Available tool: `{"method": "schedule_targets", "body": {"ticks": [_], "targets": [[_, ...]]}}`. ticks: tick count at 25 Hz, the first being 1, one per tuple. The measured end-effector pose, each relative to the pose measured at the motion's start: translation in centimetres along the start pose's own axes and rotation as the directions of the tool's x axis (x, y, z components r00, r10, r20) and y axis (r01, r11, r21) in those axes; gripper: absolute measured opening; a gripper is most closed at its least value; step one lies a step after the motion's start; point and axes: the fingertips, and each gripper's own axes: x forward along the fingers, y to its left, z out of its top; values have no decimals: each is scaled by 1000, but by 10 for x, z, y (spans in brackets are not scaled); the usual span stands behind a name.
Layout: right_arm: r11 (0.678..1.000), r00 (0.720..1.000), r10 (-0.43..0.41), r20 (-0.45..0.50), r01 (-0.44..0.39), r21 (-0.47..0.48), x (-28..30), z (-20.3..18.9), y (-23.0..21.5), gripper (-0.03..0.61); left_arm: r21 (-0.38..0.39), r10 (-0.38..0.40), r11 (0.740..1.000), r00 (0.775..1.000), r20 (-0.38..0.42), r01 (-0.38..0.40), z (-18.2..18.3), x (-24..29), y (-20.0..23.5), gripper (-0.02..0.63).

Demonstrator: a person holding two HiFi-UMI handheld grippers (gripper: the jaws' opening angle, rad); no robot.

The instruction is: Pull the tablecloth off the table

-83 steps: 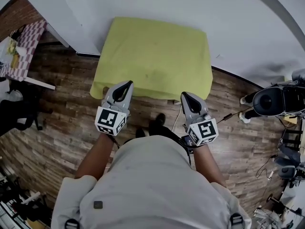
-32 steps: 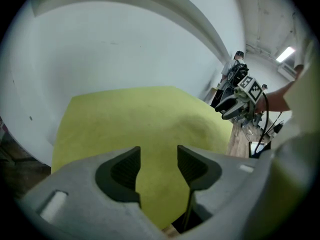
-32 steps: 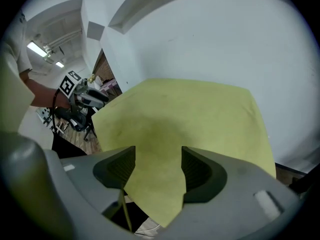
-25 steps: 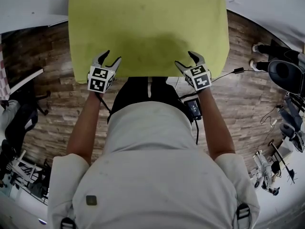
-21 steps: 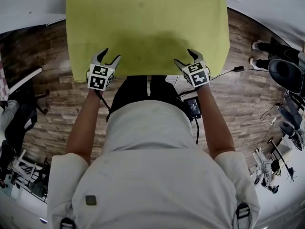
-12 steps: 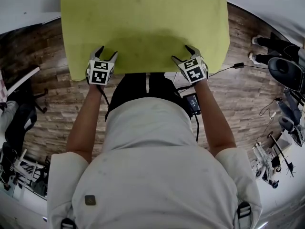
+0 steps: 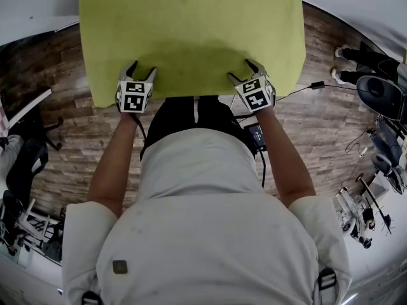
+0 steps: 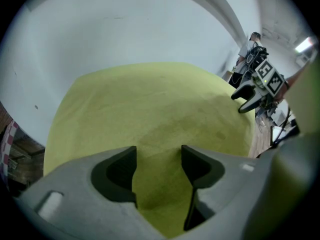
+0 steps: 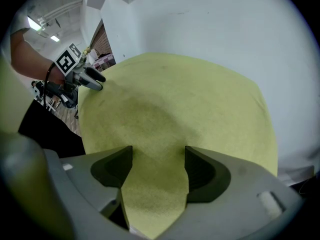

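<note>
Wholly beneath the tablecloth (image 7: 191,30), table unseen

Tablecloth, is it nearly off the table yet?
Not yet. Done: the left gripper and right gripper are at the near edge of the tablecloth. In hand: cloth between open jaws, the left's just been opening. Left: pinching and pulling the flat cloth.

A yellow-green tablecloth (image 7: 191,30) covers the whole table, standing on a wood-plank floor (image 7: 57,138).

Left gripper (image 7: 142,68) – jaws just opening, cloth (image 8: 150,119) between, right gripper (image 7: 240,70) agape
</note>
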Motion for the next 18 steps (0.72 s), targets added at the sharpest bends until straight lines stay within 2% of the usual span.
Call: {"method": "schedule_targets", "body": {"ticks": [6, 11, 14, 16, 18], "targets": [[1000, 1000, 7, 0, -7, 2, -1, 1, -3, 275, 6, 3, 1000, 1000, 6, -3, 2, 1, -6, 237], [1000, 1000, 18, 4, -18, -4, 0, 4, 1, 163, -11, -10, 1000, 1000, 11, 10, 5, -1, -10, 161], [999, 999, 30, 17, -29, -12, 1, 10, 2, 90, -15, -14, 1000, 1000, 18, 14, 10, 0, -11, 100], [999, 999, 42, 15, -41, -23, 1, 13, 6, 41, -15, -11, 1000, 1000, 25, 12, 11, 0, -12, 29], [998, 999, 46, 15, -46, -34, 3, 15, 10, 20, -19, -5, 1000, 999, 32, 6, 10, 0, -12, 4]]}}
